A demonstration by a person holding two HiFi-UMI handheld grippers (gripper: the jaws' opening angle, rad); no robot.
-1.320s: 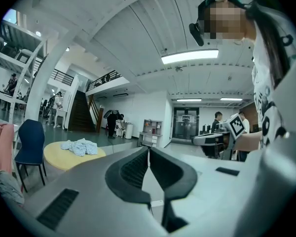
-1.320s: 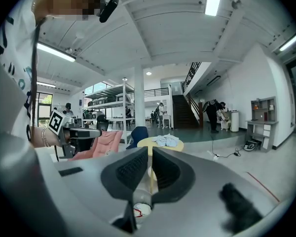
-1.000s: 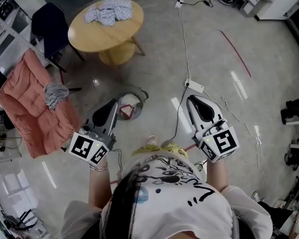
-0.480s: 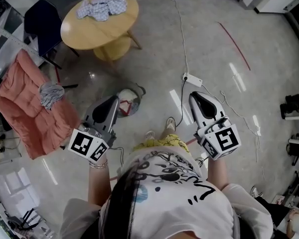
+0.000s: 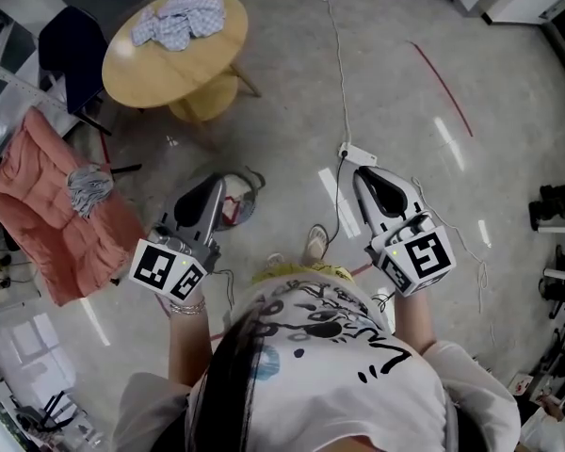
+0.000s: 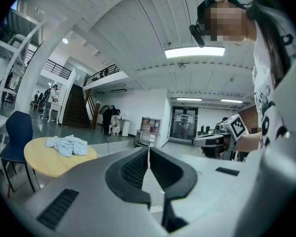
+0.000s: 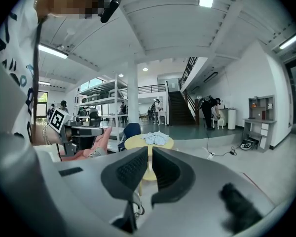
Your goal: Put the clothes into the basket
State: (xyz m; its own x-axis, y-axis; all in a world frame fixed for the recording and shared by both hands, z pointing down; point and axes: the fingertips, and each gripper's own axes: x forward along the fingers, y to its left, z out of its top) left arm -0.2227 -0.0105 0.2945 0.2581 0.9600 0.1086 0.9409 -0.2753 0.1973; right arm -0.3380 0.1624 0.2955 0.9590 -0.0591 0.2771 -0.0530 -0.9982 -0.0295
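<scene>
Fingers on the left gripper (image 6: 148,152) are clenched flat against each other with nothing between them, and those on the right gripper (image 7: 149,154) are pressed together the same way, likewise empty. In the head view I have both tools held out in front of me above bare floor, well apart from any cloth. Just beyond the left gripper's tip sits what I take for the basket (image 5: 256,179), a small round one on the floor. Something white and red shows inside it, and I cannot tell what that is. The clothes I am after lie farther out. A crumpled checked garment (image 5: 177,17) in blue and white lies on top of the round yellow bench (image 5: 141,78). A grey striped piece (image 5: 89,189) rests on a pink quilted cover (image 5: 42,224) to the left of the bench, near a dark blue chair (image 5: 71,40). A white power strip (image 5: 356,153) with its cable lies on the floor ahead of the right gripper. As I judge it, the task has hardly begun, since no garment is gripped. What is left is to reach the bench, open, take the checked garment, carry it to the basket and let go. The grey piece probably needs the same.
</scene>
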